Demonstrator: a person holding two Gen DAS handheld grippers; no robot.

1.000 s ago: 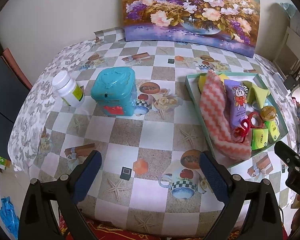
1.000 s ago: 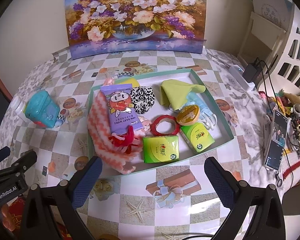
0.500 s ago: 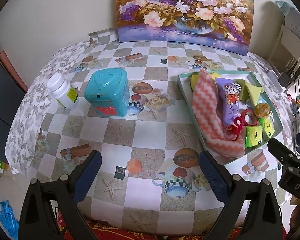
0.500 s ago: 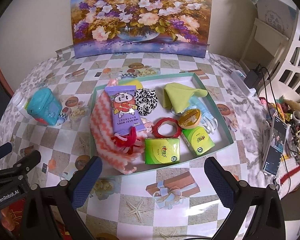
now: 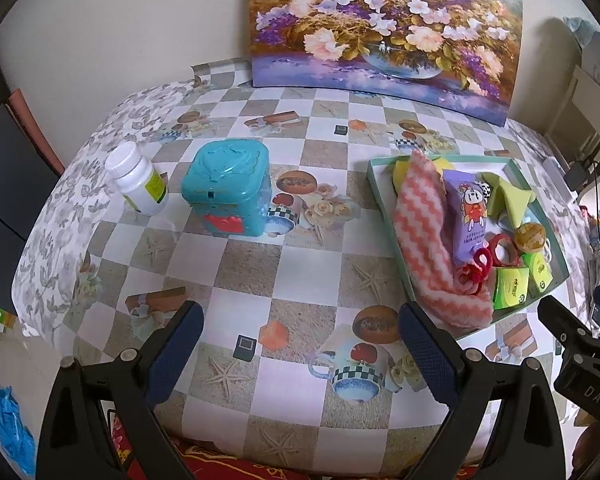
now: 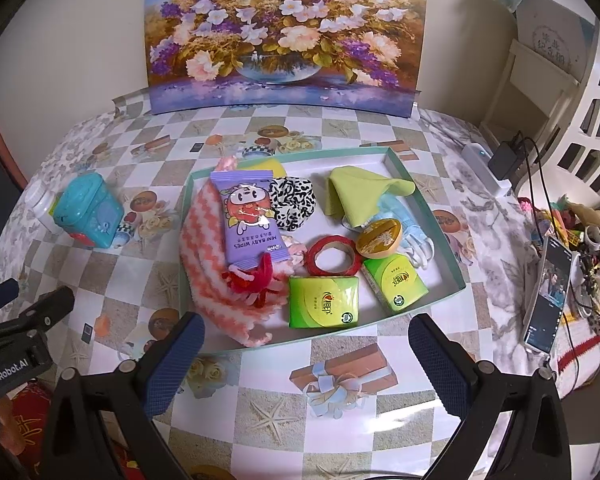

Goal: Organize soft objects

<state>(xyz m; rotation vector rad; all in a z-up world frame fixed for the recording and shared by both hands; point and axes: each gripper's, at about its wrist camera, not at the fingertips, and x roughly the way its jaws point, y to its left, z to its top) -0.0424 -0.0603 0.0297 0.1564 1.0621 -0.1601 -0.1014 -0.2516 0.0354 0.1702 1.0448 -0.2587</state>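
While over table (image 5: pixel 284 264), both grippers level — fingers (image 6: pixel 172 360) spread

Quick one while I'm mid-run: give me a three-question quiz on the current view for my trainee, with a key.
1. True or false: the purple wipes pack lies partly on the pink zigzag cloth inside the tray.
2. Which stands outside the tray? A) red tape ring B) teal box C) green tissue pack
3. Fill in: the left claw and the right claw are both ____, holding nothing.

Key: 1 true; 2 B, it stands on the tablecloth beside the white bottle; 3 open.
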